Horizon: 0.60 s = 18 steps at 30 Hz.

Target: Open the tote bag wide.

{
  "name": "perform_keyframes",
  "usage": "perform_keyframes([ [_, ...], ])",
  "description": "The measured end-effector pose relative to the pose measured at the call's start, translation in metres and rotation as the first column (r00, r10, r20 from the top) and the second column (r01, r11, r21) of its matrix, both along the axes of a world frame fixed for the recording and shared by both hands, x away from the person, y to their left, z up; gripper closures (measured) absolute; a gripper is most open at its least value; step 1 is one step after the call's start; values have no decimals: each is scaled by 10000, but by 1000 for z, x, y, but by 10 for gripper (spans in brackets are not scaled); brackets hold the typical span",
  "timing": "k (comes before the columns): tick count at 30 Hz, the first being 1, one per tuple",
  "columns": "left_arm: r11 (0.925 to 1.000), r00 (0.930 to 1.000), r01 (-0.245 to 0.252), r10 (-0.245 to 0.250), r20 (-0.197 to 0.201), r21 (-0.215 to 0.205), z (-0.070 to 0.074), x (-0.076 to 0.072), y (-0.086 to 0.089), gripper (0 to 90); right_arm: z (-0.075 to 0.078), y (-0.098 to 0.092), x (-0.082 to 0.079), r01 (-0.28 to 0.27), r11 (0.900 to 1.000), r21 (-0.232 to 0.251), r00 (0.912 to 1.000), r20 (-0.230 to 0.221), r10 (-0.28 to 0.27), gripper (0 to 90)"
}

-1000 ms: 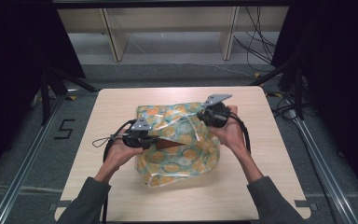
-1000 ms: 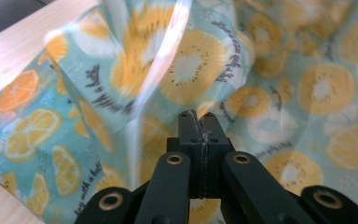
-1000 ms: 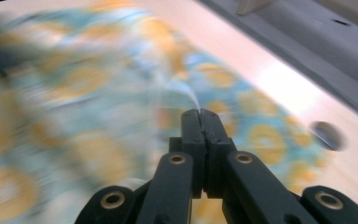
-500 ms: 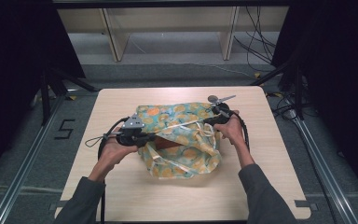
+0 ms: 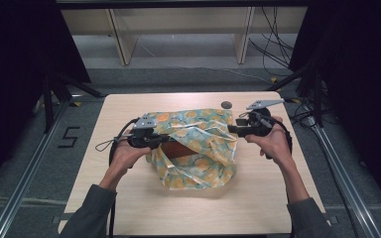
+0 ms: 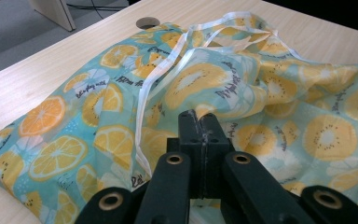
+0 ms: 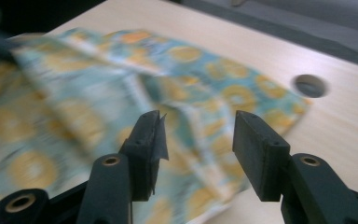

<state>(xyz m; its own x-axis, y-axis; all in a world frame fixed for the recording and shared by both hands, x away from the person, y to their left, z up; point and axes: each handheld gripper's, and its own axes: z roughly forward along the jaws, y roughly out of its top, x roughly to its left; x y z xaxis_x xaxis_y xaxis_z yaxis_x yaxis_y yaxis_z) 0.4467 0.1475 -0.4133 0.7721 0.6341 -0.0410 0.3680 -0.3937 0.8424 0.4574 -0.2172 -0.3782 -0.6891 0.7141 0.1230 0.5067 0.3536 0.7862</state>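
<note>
The left tool, jaws pressed together on a fold of a fruit-print fabric bag, holds the cloth up at its left edge, while the right tool hangs at the bag's opposite edge with its jaws spread and nothing between them. In the left gripper view the closed tool pinches the thin material just beside a white strap that loops across the orange-and-kiwi pattern. In the right gripper view the open tool faces the blurred fabric, close to it but not gripping.

The bag lies crumpled in the middle of the pale wooden surface, and a brown object shows inside its gaping mouth; what that is cannot be told. A round hole sits in the surface just beyond the bag.

The work appears to be at the stage of handling the bag's mouth around its contents, one side secured and the other free. The next move likely calls for the right tool to close on the near rim or a strap, catching only one layer of the slippery cloth.
</note>
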Motion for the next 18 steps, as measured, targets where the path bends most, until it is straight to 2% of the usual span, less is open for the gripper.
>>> perform_keyframes([
  [1,10000,9999,-56,57,-120,66,0,-1,0,895,-1,5,-8,-285,9995,-107,9994,-193,283,513],
  [2,10000,10000,-20,20,0,-1,0,0,0,895,-6,10,-14,-596,9982,-73,9981,-160,595,503],
  [3,10000,10000,-60,60,-10,23,0,0,0,895,-10,15,-19,-800,9968,-73,9956,-494,795,495],
  [4,10000,10000,-23,23,9,54,0,-1,0,895,-17,21,-23,-881,9961,13,9948,-505,880,484],
  [5,9999,10000,18,-18,41,104,1,-1,0,895,-23,28,-26,-939,9954,-193,9928,-766,922,466],
  [6,9999,10000,18,-18,41,104,1,-1,0,895,-23,28,-26,-939,9954,-193,9928,-766,922,466],
  [7,9999,9999,37,-38,97,102,1,-1,1,895,-37,39,-29,-1168,9896,-844,9905,-826,1099,447],
  [8,10000,10000,-36,35,51,62,0,-1,1,895,-42,43,-31,-1261,9848,-1193,9883,-1014,1142,441],
  [9,9997,9999,98,-99,39,224,1,0,3,894,-47,48,-32,-1189,9806,-1561,9891,-1054,1031,434],
  [10,9998,10000,71,-72,46,160,1,0,3,895,-53,52,-32,-962,9755,-1980,9927,-907,795,435],
  [11,10000,10000,13,-13,33,45,0,-1,3,895,-58,55,-33,-1102,9658,-2347,9919,-875,919,461],
  [12,10000,10000,-81,81,-22,0,0,-1,3,895,-61,57,-33,-1179,9534,-2776,9915,-862,976,543],
  [13,10000,10000,-9,9,-59,-14,-1,-1,4,894,-66,59,-32,-1198,9466,-2993,9923,-658,1048,660],
  [14,10000,10000,19,-19,-72,59,-2,-2,4,895,-69,59,-30,-1374,9359,-3243,9903,-631,1235,757],
  [15,10000,10000,45,-44,-72,51,-2,-3,4,895,-72,58,-29,-1488,9298,-3366,9888,-643,1349,834],
  [16,10000,10000,-9,10,-97,94,-3,-5,4,895,-74,56,-28,-1479,9252,-3494,9890,-519,1385,879],
  [17,9995,9998,176,-174,-82,280,-3,-5,6,895,-74,53,-28,-1455,9257,-3490,9893,-554,1347,900],
  [18,9994,9998,174,-171,-88,306,-3,-7,7,895,-73,48,-27,-1542,9183,-3647,9880,-522,1451,900],
])
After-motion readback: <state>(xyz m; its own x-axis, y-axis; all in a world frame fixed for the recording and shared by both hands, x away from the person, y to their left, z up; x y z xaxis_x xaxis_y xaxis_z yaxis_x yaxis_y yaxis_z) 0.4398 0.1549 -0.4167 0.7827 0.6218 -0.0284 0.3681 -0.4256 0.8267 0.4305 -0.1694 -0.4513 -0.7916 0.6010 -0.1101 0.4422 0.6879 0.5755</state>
